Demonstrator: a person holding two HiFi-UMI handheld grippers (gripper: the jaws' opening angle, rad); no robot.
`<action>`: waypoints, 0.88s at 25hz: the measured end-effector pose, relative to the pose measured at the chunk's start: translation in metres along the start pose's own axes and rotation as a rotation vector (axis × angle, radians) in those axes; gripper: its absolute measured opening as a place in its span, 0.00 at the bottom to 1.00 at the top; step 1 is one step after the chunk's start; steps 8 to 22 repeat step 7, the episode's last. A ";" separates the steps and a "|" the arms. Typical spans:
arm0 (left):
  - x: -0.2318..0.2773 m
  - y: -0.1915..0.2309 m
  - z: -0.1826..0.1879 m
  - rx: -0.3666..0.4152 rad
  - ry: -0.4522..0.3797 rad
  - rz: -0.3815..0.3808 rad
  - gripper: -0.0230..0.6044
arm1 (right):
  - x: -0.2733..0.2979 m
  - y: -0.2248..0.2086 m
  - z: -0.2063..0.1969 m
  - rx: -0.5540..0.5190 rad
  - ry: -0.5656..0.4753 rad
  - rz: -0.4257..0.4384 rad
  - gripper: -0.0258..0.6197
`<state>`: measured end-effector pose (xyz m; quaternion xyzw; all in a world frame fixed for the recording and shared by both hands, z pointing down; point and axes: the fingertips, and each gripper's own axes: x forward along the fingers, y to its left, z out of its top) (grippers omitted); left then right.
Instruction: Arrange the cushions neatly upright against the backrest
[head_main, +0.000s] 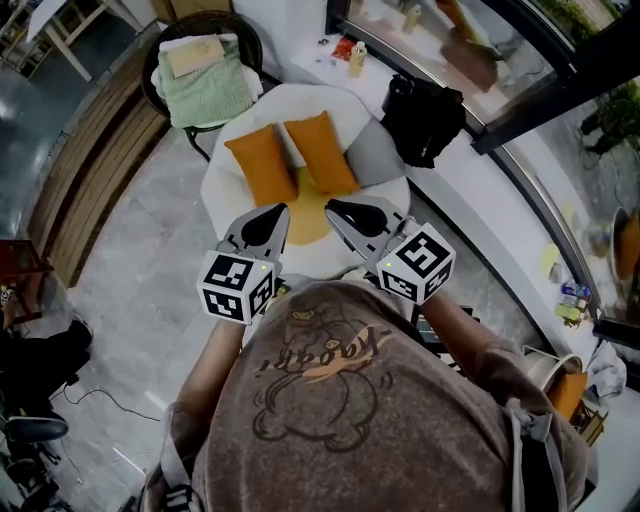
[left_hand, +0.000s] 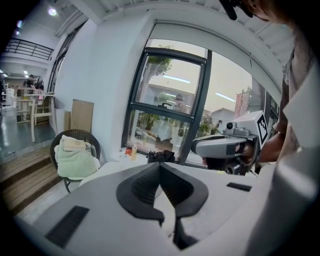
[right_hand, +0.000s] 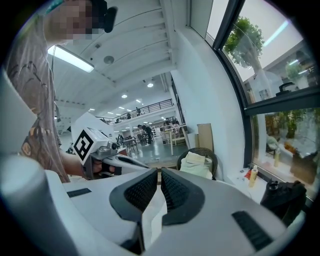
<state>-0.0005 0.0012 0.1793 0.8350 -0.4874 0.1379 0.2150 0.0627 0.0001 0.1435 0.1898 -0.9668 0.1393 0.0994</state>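
Head view, cushions: I see the left orange cushion (head_main: 262, 168) and the right orange cushion (head_main: 320, 150) side by side on the far half of the white round seat (head_main: 222, 190). The grey cushion (head_main: 378, 152) is just beside the right one. Upright or flat: can't tell from this steep angle.
Head view, yellow cushion (head_main: 312, 225): nearer me, partly covered by both claws.
Head view, grippers: left gripper (head_main: 275, 218) and right gripper (head_main: 342, 210) are side by side over the seat's near part, tips close together.
Head view, surroundings: black bag (head_main: 425, 118) on the white ledge (head_main: 470, 190) right of the seat. Wicker chair (head_main: 165, 60) with a green blanket (head_main: 205, 85) at far left.
Left gripper view, claw: pads closed together, nothing in them.
Left gripper view, extras: window ahead, right gripper in its hand at right, wicker chair at left, bag centre.
Right gripper view, claw: pads closed to a thin slit, empty.
Right gripper view, extras: long hall with tables behind, left gripper at left.
Cross-check: only the head view shows the cushions. Only the gripper views show the pads.
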 end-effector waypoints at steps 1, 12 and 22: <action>0.001 0.000 0.000 0.001 0.003 -0.001 0.05 | -0.001 -0.002 0.000 0.001 -0.001 -0.003 0.10; 0.010 -0.005 0.001 0.003 0.015 -0.006 0.05 | -0.017 -0.019 0.004 0.017 -0.016 -0.040 0.10; 0.010 -0.005 0.001 0.003 0.015 -0.006 0.05 | -0.017 -0.019 0.004 0.017 -0.016 -0.040 0.10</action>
